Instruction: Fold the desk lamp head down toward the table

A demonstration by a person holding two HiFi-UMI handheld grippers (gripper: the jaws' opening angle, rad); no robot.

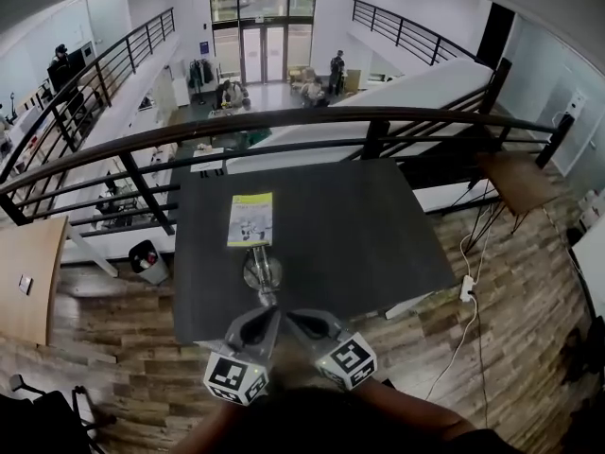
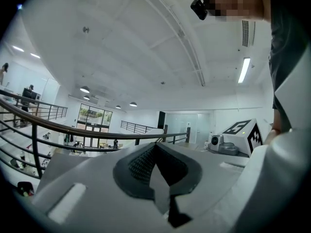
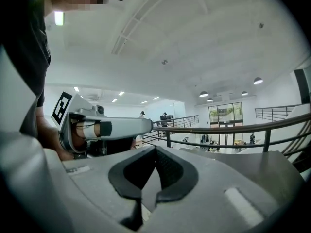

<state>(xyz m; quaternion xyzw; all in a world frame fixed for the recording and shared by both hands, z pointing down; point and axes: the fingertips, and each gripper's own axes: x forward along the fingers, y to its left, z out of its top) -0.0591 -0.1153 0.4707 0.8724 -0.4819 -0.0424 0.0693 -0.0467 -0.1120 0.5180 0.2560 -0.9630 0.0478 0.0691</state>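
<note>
Both of my grippers were up near my chest and pointing about level. My left gripper was clenched, pads together, nothing between them. My right gripper was clenched and empty too. In the head view their tips nearly met, just above the worktop's near edge. Each gripper showed in the other's view, side by side and close.

The lamp stood on the worktop just past the tips, near the front edge and left of centre. From above it was a small silver round shape with a short stem running back toward the tips. I couldn't tell how far its head was folded. Neither gripper touched it as far as I could see.

A booklet lay flat just beyond the lamp. The rest of the worktop was dark and plain.

The wood floor had a cable running to the worktop's right. A bin sat off the left corner.

A dark railing ran behind the worktop. Past it was a lower hall with people and glass doors at the far end.
</note>
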